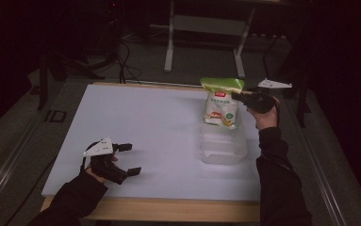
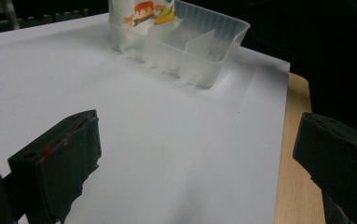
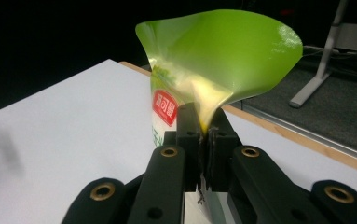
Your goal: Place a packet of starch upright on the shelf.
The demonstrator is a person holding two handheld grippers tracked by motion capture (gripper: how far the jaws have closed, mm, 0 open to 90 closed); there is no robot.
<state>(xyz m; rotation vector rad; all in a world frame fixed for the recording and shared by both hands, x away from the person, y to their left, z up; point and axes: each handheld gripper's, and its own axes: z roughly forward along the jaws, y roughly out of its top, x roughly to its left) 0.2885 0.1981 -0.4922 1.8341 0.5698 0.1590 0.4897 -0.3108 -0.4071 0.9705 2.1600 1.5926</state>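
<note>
A green-topped snack bag (image 1: 221,101) hangs upright, its lower end inside the far part of a clear plastic bin (image 1: 223,146) at the table's right. My right gripper (image 1: 237,96) is shut on the bag's upper edge; in the right gripper view the jaws pinch the green foil top (image 3: 223,56) between them. My left gripper (image 1: 130,159) rests low on the white table near the front left, jaws wide apart with nothing between them. In the left gripper view the bin (image 2: 199,51) stands ahead with the bag's bottom (image 2: 143,11) in its far compartment.
The white table top (image 1: 145,127) has a wooden front edge (image 1: 168,209). A metal stand (image 1: 206,28) and cables are on the dark floor behind the table. The bin has a divider (image 2: 199,44) inside.
</note>
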